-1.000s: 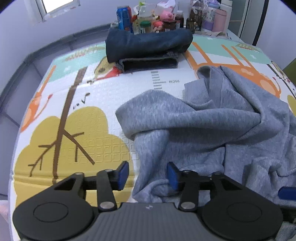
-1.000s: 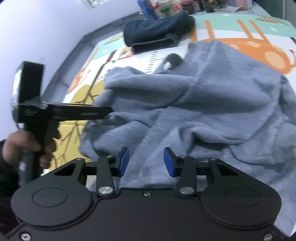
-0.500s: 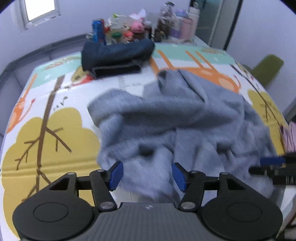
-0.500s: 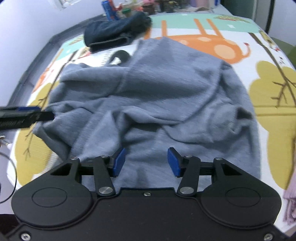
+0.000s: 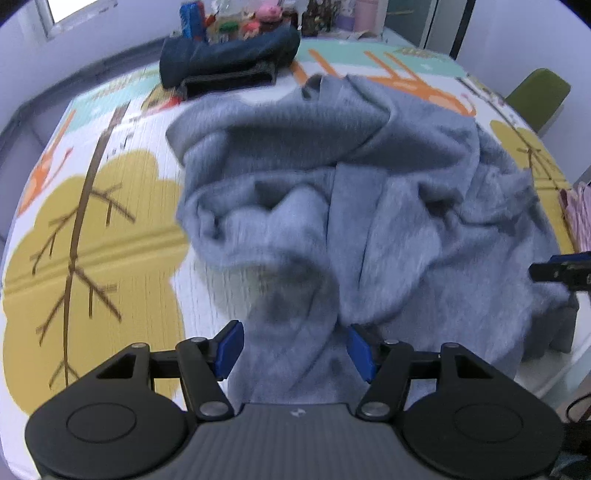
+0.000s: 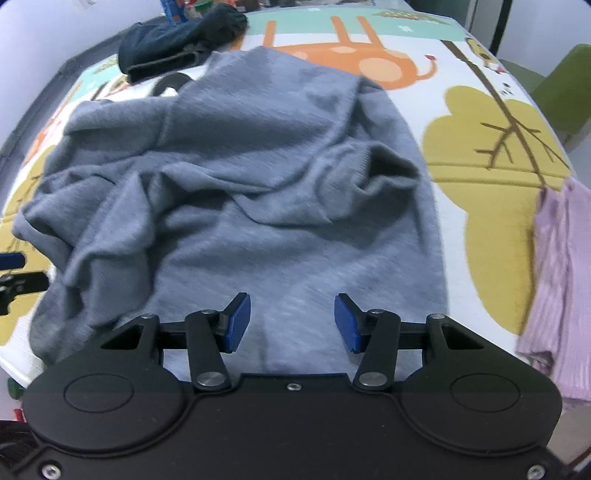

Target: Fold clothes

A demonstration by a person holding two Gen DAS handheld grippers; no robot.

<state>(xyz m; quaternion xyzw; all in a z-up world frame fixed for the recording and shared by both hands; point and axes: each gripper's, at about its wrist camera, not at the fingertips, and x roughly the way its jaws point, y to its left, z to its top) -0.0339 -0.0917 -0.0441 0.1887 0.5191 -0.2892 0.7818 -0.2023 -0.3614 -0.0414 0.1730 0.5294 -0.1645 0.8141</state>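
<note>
A crumpled grey sweatshirt [image 5: 369,206] lies on the colourful play mat [image 5: 92,229]; it also shows in the right wrist view [image 6: 258,192]. My left gripper [image 5: 293,349] is open with a fold of the grey cloth lying between its blue pads, at the garment's near left edge. My right gripper [image 6: 291,323] is open just above the garment's near hem, nothing held. The right gripper's tip shows at the right edge of the left wrist view [image 5: 561,267]; the left gripper's tip shows at the left edge of the right wrist view [image 6: 14,273].
A folded dark blue garment [image 5: 229,55] lies at the mat's far side, with bottles and toys [image 5: 255,18] behind it. A pink ribbed garment [image 6: 557,280] lies at the right. A green chair [image 5: 539,96] stands beyond the mat's right edge.
Both grippers have moved back toward the near edge of the sweatshirt. The jaws of both have opened wider. The cloth has bunched up toward the left gripper.
</note>
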